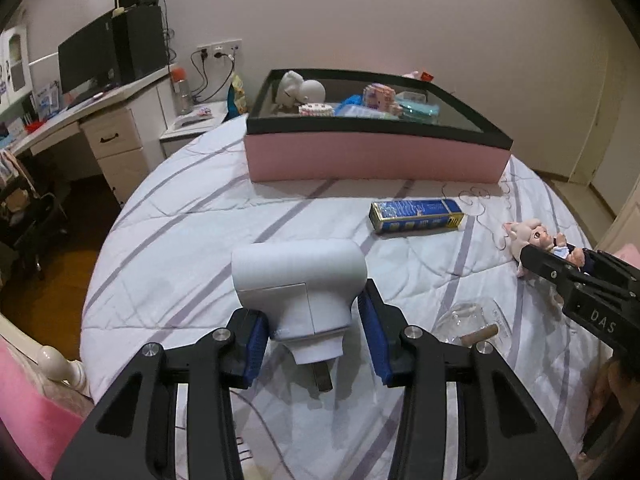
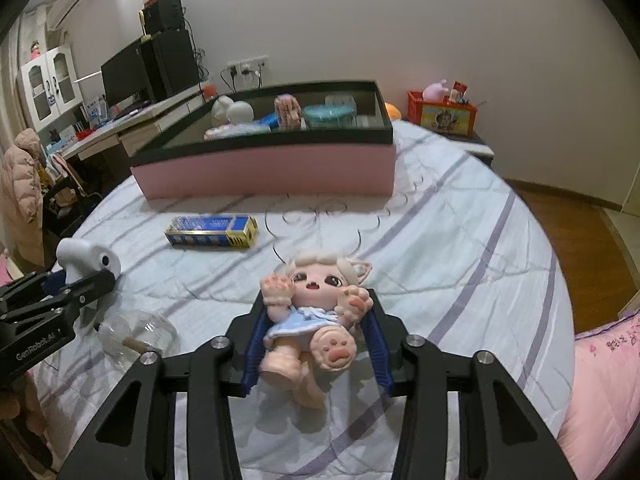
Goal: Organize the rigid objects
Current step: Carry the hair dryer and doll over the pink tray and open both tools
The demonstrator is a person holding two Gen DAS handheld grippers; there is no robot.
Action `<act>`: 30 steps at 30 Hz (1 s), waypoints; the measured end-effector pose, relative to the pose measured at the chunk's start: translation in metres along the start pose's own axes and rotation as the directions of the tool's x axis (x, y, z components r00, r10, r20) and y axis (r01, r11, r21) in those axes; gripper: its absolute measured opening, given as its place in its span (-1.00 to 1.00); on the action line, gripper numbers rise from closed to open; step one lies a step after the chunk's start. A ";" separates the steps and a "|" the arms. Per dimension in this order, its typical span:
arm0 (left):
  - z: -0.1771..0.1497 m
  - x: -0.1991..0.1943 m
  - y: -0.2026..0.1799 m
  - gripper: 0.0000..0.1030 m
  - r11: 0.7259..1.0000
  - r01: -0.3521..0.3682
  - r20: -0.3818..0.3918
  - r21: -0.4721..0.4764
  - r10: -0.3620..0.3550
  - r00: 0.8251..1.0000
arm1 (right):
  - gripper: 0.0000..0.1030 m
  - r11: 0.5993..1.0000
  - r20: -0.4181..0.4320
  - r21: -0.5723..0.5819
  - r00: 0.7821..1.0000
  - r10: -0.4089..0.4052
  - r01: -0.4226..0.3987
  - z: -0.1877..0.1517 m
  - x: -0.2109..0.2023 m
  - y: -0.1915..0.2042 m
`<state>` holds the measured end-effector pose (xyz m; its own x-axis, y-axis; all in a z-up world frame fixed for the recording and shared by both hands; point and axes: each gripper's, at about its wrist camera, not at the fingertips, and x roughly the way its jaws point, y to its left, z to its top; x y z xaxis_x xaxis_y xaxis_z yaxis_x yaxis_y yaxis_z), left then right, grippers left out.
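— While the count runs, what does the left gripper [image 1: 314, 334] carry?

— Item one: a white plastic hair dryer [image 1: 298, 286], T-shaped, barrel crosswise, handle pointing back toward the camera. The blue pads [image 1: 256, 344] are clamped on its neck, one on each side. It sits above the pale quilted bedspread with lilac stripes [image 1: 192, 240].

— And the right gripper [image 2: 316, 338]?

— Item two: a small vinyl doll with cream curls, pointed ears and a light blue dress [image 2: 316, 312]. Face up, paws raised, it is gripped at the waist by the fingers, legs hanging toward the camera.

— Loose on the bed?

— Item three: a long blue-and-gold rectangular box [image 1: 416, 216], lying flat between the grippers and the storage box. Item four: a clear glass jar with a cork [image 1: 472, 324], on its side just beside the left gripper.

— The container?

— Item five: a large shallow pink box with a black rim [image 1: 376, 160], at the far end of the bed. Inside: a white round-headed figure [image 1: 300, 90], a teal plastic case [image 2: 330, 116], and other small pieces too blurred to list.
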<state>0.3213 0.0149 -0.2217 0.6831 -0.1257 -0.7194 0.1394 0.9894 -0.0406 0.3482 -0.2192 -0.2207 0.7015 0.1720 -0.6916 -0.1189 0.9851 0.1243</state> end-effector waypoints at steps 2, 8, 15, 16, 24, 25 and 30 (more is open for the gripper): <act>0.005 -0.006 0.001 -0.16 1.000 0.008 0.022 -0.001 -0.008 1.000 | -0.15 1.000 0.008 -0.004 1.000 0.014 -0.014 0.005 -0.002 0.004; 0.021 -0.017 -0.005 -0.16 1.000 0.020 0.071 0.019 -0.021 0.997 | -0.15 0.999 0.057 -0.032 0.998 0.018 -0.016 0.021 -0.014 0.016; 0.050 -0.021 -0.014 -0.16 0.998 0.043 0.110 0.054 -0.049 0.993 | -0.15 0.998 0.122 -0.056 0.992 0.036 -0.030 0.056 -0.026 0.023; 0.055 -0.022 -0.016 -0.16 0.997 0.038 0.121 0.066 -0.046 0.992 | -0.15 0.998 0.129 -0.060 0.991 0.038 -0.031 0.059 -0.028 0.024; 0.107 -0.032 -0.011 -0.16 0.993 0.069 0.188 0.092 -0.085 0.979 | -0.15 0.991 0.183 -0.131 0.982 0.052 -0.028 0.104 -0.034 0.035; 0.115 -0.032 -0.009 -0.16 0.992 0.082 0.196 0.092 -0.099 0.976 | -0.15 0.990 0.186 -0.141 0.981 0.053 -0.027 0.110 -0.033 0.036; 0.151 -0.017 -0.005 -0.16 0.992 0.058 0.206 0.114 -0.081 0.975 | -0.15 0.986 0.181 -0.164 0.981 0.072 -0.043 0.143 -0.017 0.037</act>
<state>0.4179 0.0011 -0.1046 0.8026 -0.2179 -0.5553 0.2601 0.9656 -0.0030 0.4320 -0.1865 -0.1029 0.8067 0.2392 -0.5404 -0.2621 0.9644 0.0356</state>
